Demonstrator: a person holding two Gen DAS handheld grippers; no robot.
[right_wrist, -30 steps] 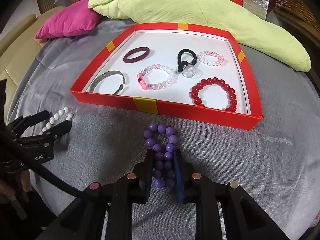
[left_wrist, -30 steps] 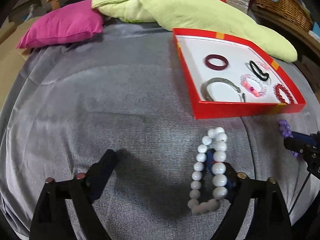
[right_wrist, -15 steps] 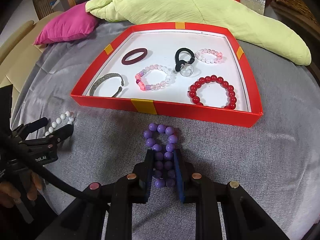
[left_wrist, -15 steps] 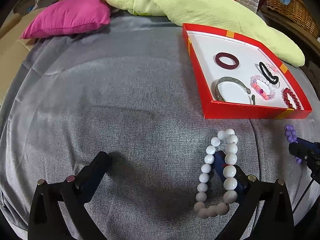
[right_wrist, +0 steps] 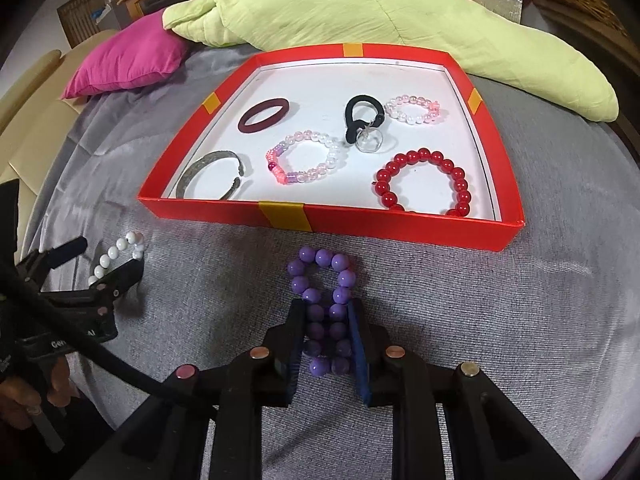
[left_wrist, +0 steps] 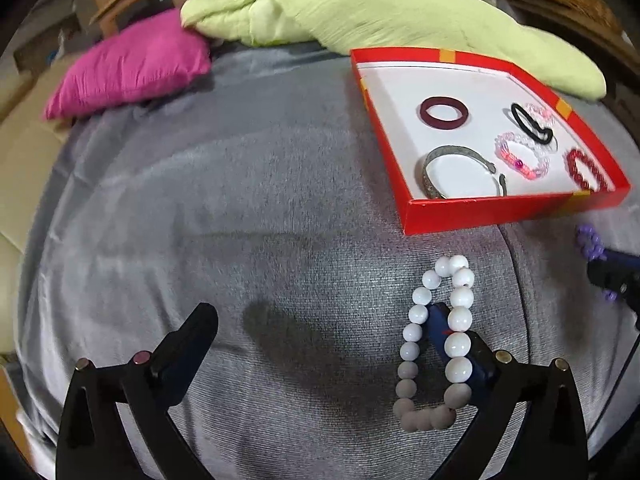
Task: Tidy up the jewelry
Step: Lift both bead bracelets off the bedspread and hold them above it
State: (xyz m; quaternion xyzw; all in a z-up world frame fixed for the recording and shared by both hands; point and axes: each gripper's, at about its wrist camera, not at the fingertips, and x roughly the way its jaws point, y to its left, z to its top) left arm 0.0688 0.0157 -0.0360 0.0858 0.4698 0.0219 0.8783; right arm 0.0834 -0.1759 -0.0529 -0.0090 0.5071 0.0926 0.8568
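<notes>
A white bead bracelet [left_wrist: 436, 344] lies on the grey cloth, and the right finger of my left gripper [left_wrist: 320, 320] pokes through its loop. That gripper is wide open and presses on nothing. In the right wrist view the white bracelet [right_wrist: 116, 254] and left gripper [right_wrist: 104, 258] appear at the left. My right gripper [right_wrist: 326, 312] has a purple bead bracelet [right_wrist: 322, 280] squeezed narrow between its pads. Its jaws are opening slightly, and the pads still touch the beads. The red tray [right_wrist: 280, 216] with a white floor lies just beyond.
The tray [left_wrist: 480, 204] holds a dark red bangle [right_wrist: 264, 114], a silver cuff [right_wrist: 208, 174], a black hair tie [right_wrist: 362, 118], a red bead bracelet [right_wrist: 424, 184] and two pale pink bead bracelets. A lime quilt [right_wrist: 360, 12] and a magenta pillow [right_wrist: 128, 60] lie behind it.
My left gripper's jaws have spread slightly wider and it has tilted a little, with the white bracelet still round its right finger. The right gripper's pads have eased apart slightly on the purple bracelet.
</notes>
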